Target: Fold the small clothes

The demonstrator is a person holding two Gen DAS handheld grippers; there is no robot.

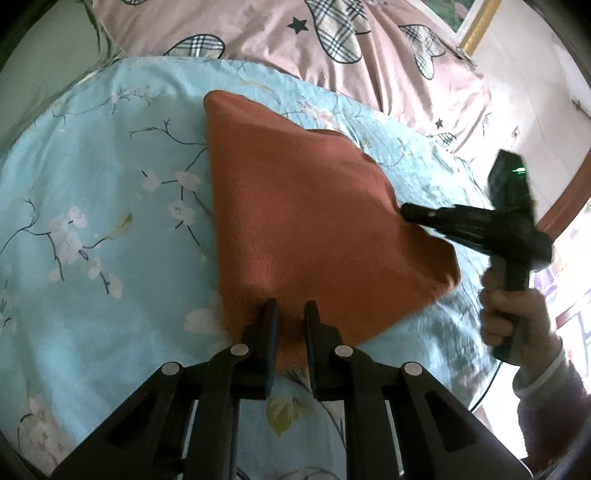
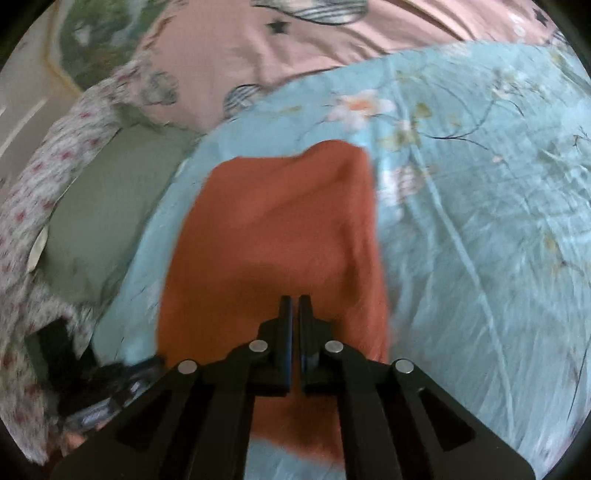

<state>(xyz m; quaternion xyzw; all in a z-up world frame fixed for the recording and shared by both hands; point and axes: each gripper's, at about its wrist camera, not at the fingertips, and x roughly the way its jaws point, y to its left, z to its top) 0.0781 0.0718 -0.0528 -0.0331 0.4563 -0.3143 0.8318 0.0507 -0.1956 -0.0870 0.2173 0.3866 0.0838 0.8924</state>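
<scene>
Now, entries for this moment:

Cloth: your rust-orange cloth (image 1: 314,229) lies on the light blue floral sheet (image 1: 110,221), spread roughly triangular in the left wrist view, its far corner pointing toward the pink quilt (image 1: 258,33).

Left gripper: your left gripper (image 1: 291,314) sits at the near edge of the cloth. Its fingers (image 1: 271,325) stand a little apart with orange fabric showing in the gap. I cannot tell whether they pinch it or merely rest on it.

Right gripper: your right gripper (image 2: 294,306) has its fingers (image 2: 284,314) drawn nearly together, only a thin slit between them, above the near part of the cloth (image 2: 280,229). In the left wrist view its tip (image 1: 417,214) meets the right edge of the cloth, which looks drawn toward it. The view is blurred, so a grip on the fabric cannot be confirmed.

Right hand: your hand (image 1: 513,317) wraps the gripper handle at the right edge of the left wrist view.

Surroundings: a green pillow (image 2: 96,221) and a flower-print fabric (image 2: 44,177) lie to the left of the sheet in the right wrist view.

Image quality: the right wrist view is motion-blurred.
</scene>
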